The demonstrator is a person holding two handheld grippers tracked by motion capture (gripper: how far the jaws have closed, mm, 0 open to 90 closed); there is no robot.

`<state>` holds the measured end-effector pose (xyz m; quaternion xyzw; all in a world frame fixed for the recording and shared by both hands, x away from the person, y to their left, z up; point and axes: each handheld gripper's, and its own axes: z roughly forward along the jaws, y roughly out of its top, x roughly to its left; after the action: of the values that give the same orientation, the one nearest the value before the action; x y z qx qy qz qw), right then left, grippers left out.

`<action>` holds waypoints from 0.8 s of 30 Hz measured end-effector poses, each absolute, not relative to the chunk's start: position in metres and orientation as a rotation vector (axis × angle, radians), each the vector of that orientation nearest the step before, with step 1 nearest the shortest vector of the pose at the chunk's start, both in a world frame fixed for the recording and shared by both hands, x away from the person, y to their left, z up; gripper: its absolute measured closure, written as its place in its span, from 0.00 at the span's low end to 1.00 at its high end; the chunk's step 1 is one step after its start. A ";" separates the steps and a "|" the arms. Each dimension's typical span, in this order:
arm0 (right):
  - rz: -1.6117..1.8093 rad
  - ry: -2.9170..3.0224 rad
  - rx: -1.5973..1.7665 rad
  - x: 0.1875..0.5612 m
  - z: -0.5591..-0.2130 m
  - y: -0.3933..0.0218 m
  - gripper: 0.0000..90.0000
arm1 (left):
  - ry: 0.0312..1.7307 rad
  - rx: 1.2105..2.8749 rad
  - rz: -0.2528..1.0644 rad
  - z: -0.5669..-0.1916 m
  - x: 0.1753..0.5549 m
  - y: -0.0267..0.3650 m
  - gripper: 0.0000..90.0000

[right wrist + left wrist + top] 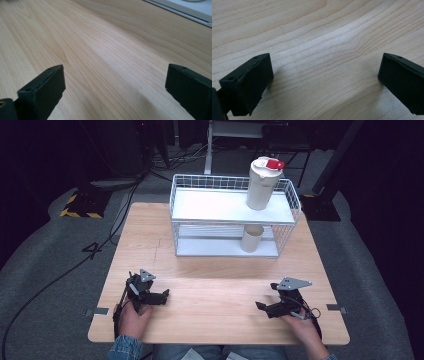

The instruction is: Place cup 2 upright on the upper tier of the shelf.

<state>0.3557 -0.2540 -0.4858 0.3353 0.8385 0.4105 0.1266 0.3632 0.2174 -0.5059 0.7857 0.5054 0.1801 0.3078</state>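
Note:
My left gripper (159, 296) rests low over the wooden table (215, 275) near its front left, held by a hand in a denim sleeve. Its black jaws stand wide apart in the left gripper view (325, 80), with bare wood between them. Near the front right of the table, my right gripper (264, 304) is also held low. In the right gripper view (115, 87) its jaws are spread wide over bare wood too. Neither gripper holds anything.
A white two-tier wire rack (230, 217) stands at the back of the table. A tall white jug with a red lid (262, 182) sits on its top shelf at the right. A beige cup (251, 238) sits on the lower shelf beneath it. The rack's base edge (190, 10) shows in the right gripper view.

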 end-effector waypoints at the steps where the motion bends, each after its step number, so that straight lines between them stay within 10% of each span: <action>1: 1.188 2.435 0.979 0.356 -0.488 -0.254 0.03 | 1.336 2.077 0.476 -0.506 0.363 0.217 0.00; 24: 1.078 2.433 1.060 0.361 -0.505 -0.252 0.04 | 1.336 2.077 0.476 -0.506 0.363 0.217 0.00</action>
<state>0.3611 -0.2518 -0.5053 0.3666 0.8413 0.3726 0.1380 0.3632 0.2174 -0.5059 0.7857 0.5055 0.1800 0.3079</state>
